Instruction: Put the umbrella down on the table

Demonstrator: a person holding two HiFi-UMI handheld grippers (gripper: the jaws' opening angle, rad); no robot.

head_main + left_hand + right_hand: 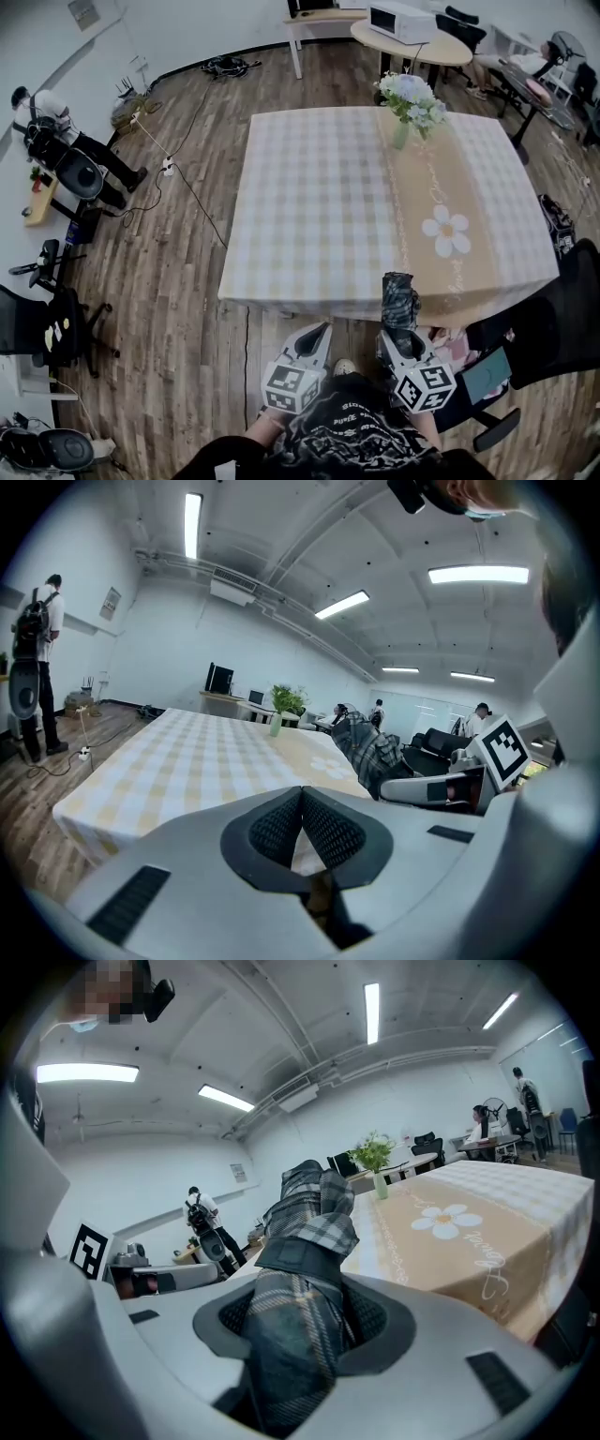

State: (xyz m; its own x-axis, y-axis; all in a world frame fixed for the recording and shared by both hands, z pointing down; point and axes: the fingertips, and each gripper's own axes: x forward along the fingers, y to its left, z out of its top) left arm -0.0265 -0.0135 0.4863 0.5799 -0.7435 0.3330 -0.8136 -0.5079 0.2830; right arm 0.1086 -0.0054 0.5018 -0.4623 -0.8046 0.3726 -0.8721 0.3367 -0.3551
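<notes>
**Head view:** from above the person, facing steeply down on the near edge of the counter [319,206] and the floor [169,309]. The left gripper [317,330] and right gripper [401,336] sit close at the bottom.

**Left gripper view:** low, just behind its own jaws, facing across the counter.

**Right gripper view:** likewise, looking past the umbrella [305,1269], with the counter at right.

All three views share the counter and the vase of flowers [408,103]. Each gripper view also shows the other gripper.

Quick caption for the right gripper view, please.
Right gripper clamps a folded plaid umbrella near the checked table bearing a flower vase.
</notes>
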